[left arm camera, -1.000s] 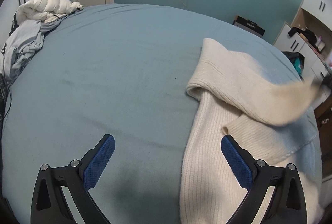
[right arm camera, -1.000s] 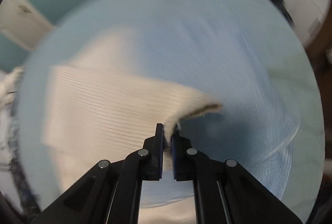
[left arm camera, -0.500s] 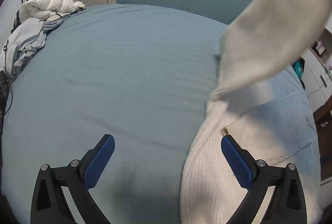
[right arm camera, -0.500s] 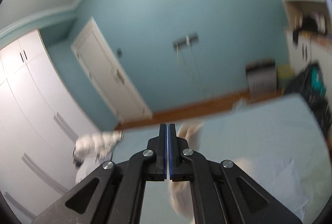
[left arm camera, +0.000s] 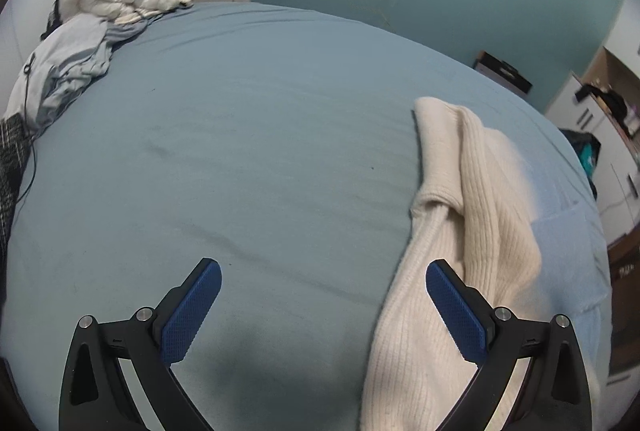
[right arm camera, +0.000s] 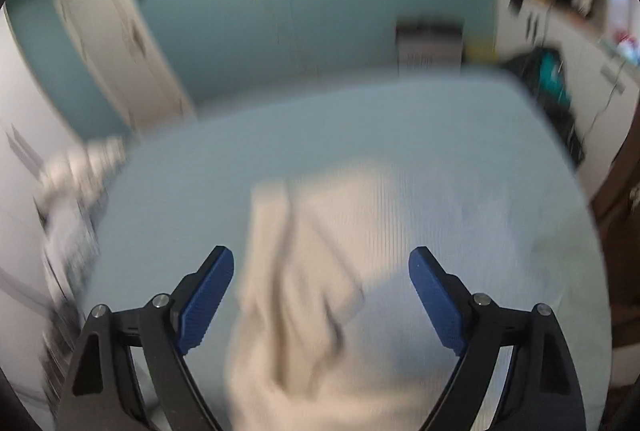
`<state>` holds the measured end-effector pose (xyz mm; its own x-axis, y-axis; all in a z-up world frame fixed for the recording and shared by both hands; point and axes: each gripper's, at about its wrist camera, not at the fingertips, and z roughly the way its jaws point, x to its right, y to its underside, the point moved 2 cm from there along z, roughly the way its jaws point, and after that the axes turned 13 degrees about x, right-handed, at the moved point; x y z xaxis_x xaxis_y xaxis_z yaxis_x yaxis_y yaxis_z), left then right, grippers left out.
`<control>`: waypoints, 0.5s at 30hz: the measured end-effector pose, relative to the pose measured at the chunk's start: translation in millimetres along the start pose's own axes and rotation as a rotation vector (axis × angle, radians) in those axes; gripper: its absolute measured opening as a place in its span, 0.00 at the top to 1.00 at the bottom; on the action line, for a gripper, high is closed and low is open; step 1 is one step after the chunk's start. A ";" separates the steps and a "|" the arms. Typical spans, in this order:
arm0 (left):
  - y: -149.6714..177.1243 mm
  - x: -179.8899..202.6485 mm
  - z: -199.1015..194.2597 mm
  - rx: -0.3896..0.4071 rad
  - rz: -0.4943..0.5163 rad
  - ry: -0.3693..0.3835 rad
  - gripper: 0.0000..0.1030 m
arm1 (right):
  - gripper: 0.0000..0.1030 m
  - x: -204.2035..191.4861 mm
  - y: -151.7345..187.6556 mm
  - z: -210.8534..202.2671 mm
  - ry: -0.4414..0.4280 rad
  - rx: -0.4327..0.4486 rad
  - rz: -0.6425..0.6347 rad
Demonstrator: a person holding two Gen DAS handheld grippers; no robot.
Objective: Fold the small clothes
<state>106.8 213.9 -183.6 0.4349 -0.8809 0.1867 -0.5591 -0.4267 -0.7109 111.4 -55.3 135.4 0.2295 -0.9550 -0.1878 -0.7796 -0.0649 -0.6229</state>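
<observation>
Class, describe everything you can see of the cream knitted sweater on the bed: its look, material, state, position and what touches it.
The cream sweater is a ribbed knit, soft and thick-looking. It lies on the blue bedsheet, toward the right side in the left wrist view, partly folded: one sleeve is laid lengthwise over the body, with a folded edge at the far end. It rests partly on a pale blue cloth. Neither tongs grip it; the right tongs have just opened, and nothing is pressed between them.
</observation>
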 end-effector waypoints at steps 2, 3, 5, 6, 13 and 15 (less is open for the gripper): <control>-3.1 -5.5 -1.2 0.019 -0.025 -0.019 0.00 | 0.17 -16.1 58.7 48.4 0.023 -0.190 -0.053; -4.6 -8.3 -1.8 0.034 -0.036 -0.030 0.00 | 0.17 -27.5 77.2 60.0 0.004 -0.233 -0.085; -5.4 -12.0 -2.8 0.045 -0.046 -0.039 0.00 | 0.18 -55.0 101.4 75.7 -0.072 -0.288 -0.117; -5.9 -14.1 -1.7 0.041 -0.051 -0.042 0.00 | 0.18 -70.4 107.5 82.5 -0.116 -0.295 -0.102; -1.6 -19.5 6.9 0.010 -0.065 -0.034 0.00 | 0.59 -103.5 114.9 159.8 0.000 -0.359 -0.144; -0.1 -17.2 9.1 0.001 -0.046 -0.035 0.00 | 0.98 -102.7 122.2 171.2 -0.050 -0.412 -0.108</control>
<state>105.8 231.0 -192.9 0.4844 -0.8527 0.1956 -0.5374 -0.4665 -0.7026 92.3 84.4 -51.4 0.3424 -0.9220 -0.1809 -0.9149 -0.2833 -0.2876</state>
